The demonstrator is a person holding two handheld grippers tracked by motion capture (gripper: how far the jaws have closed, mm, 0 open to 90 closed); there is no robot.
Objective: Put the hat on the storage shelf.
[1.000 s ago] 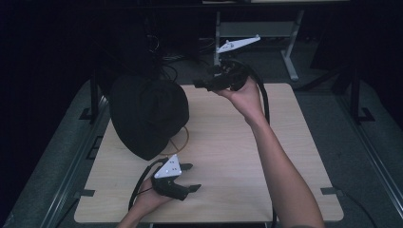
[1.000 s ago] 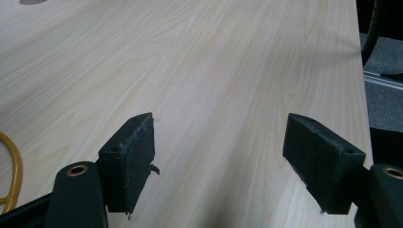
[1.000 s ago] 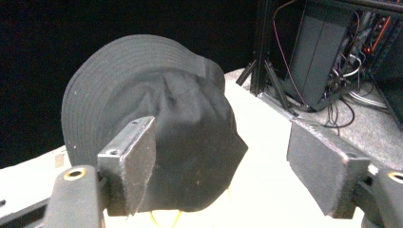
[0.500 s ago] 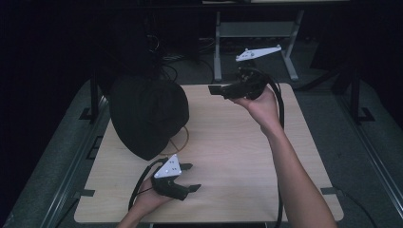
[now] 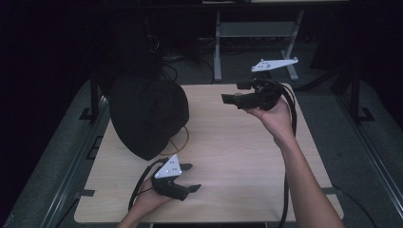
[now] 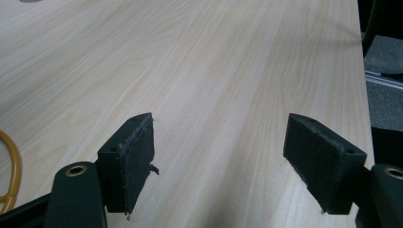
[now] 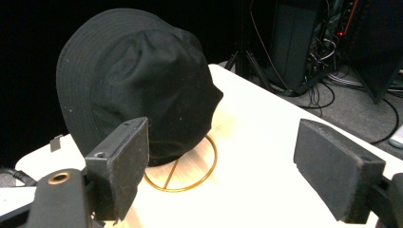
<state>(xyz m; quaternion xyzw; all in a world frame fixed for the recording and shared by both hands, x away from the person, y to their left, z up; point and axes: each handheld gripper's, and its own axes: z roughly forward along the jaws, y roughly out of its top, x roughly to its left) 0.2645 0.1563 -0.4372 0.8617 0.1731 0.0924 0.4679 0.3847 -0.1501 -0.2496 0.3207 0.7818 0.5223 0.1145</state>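
A black bucket hat (image 5: 147, 114) sits on a gold wire stand (image 5: 183, 137) at the left of the wooden table (image 5: 237, 161). My right gripper (image 5: 232, 91) hovers over the table's back right and points left at the hat (image 7: 138, 80). It is open; its jaws have just been opening, with nothing between them (image 7: 223, 156). The stand's gold ring (image 7: 190, 183) shows under the hat's brim. My left gripper (image 5: 192, 178) rests low near the front edge, just right of the hat, open over bare wood (image 6: 218, 142). A bit of gold wire (image 6: 12, 166) lies at its left.
A grey metal frame (image 5: 256, 28) stands on the floor beyond the table's far edge. Dark equipment with tangled cables (image 7: 294, 42) sits behind the table. The right gripper's cable (image 5: 291, 142) hangs along the forearm. Floor drops off past the right edge (image 6: 385, 57).
The right hand has carried its gripper to the right and slightly down, away from the hat. The left gripper has stayed where it was.
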